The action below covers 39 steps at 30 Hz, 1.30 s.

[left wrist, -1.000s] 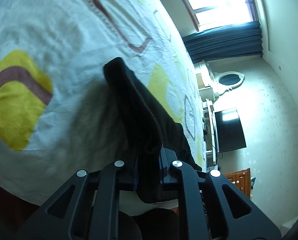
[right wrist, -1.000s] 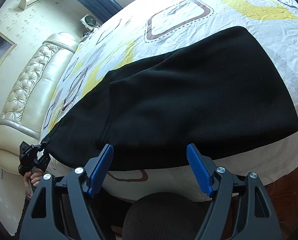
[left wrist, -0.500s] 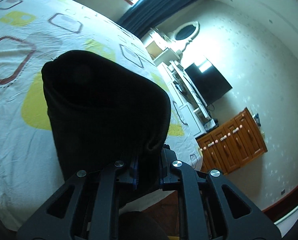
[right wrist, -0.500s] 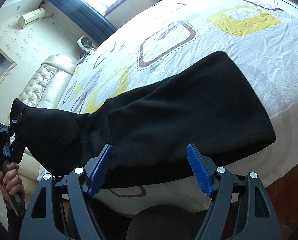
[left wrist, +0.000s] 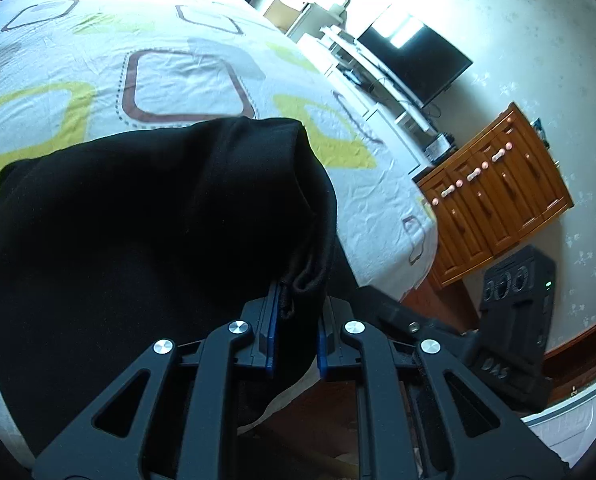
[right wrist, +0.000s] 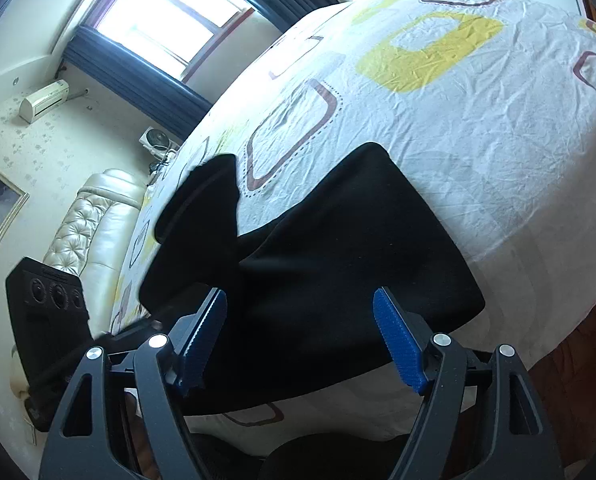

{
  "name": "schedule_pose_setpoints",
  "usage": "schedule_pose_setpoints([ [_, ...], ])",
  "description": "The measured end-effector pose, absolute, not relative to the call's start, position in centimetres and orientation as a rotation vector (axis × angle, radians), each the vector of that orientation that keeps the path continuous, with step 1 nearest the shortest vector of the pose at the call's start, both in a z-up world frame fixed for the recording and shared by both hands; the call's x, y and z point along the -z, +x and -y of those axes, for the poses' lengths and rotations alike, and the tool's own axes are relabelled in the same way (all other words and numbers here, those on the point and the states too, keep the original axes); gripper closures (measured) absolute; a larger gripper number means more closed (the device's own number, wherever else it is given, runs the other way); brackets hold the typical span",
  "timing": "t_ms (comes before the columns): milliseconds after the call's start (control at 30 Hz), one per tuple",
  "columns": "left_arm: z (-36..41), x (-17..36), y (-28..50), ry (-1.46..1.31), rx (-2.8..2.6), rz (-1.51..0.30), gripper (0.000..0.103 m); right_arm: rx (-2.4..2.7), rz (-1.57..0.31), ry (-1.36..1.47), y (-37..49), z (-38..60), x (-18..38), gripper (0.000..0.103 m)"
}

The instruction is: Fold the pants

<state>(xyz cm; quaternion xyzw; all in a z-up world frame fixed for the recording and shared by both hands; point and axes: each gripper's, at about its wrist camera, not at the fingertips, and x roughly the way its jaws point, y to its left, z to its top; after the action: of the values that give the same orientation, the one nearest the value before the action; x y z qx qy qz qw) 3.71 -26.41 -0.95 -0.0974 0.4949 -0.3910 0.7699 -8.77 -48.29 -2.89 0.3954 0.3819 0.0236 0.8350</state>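
Here the bed (left wrist: 201,64), under a white sheet printed with yellow and brown squares, carries the black pants (right wrist: 338,264) along its near edge, part of the cloth draped over that edge toward the floor. In my left gripper (left wrist: 293,332) the jaws are pinched narrow on a gathered hem of the pants, one end raised and doubled over the rest. My right gripper (right wrist: 302,344) hovers just above the flat part, jaws wide, nothing between them. Chief risk, in my judgement: the pinch takes only a small bunch, so a layer may slip free and the fold land skewed. The overhanging cloth could also drag the garment off the bed, since the right jaws pin nothing. The left gripper's black body (right wrist: 47,336), just beside the right, invites a knock.
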Motion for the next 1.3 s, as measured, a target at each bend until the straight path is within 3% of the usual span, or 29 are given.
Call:
schedule_pose_setpoints([
  [200,28.1,3.6,2.7,-0.194,0.822,-1.116,0.076,-0.078,-0.826,0.939,-8.6,50.9,4.6,0.028],
  [233,27.4,3.2,2.4,-0.196,0.830,-1.098,0.067,-0.097,-0.824,0.945,-8.4,51.2,4.5,0.028],
  [267,26.7,2.5,2.1,-0.203,0.828,-1.078,0.049,-0.116,-0.824,0.944,-8.3,51.3,4.4,0.028],
  [333,24.0,1.3,1.4,-0.260,0.824,-1.006,0.034,-0.172,-0.829,0.937,-7.8,51.4,4.1,0.028],
  [467,17.2,-0.2,1.2,-0.418,0.764,-0.900,0.014,-0.248,-0.879,0.897,-6.0,50.7,4.0,0.028],
  [800,3.3,8.2,4.1,-0.814,0.524,-0.990,0.013,-0.241,-0.992,0.791,-3.5,48.8,5.7,0.026],
  [1033,4.0,9.0,3.0,-0.652,0.619,-0.949,0.013,-0.404,-1.072,0.760,-2.3,45.1,6.0,0.028],
  [1167,3.7,9.0,2.9,-0.682,0.631,-0.932,0.011,-0.323,-1.113,0.754,-1.7,45.3,6.7,0.069],
  [1300,1.9,9.4,2.8,-0.763,0.654,-0.911,0.011,-0.326,-1.109,0.767,-2.2,45.7,6.0,0.082],
])
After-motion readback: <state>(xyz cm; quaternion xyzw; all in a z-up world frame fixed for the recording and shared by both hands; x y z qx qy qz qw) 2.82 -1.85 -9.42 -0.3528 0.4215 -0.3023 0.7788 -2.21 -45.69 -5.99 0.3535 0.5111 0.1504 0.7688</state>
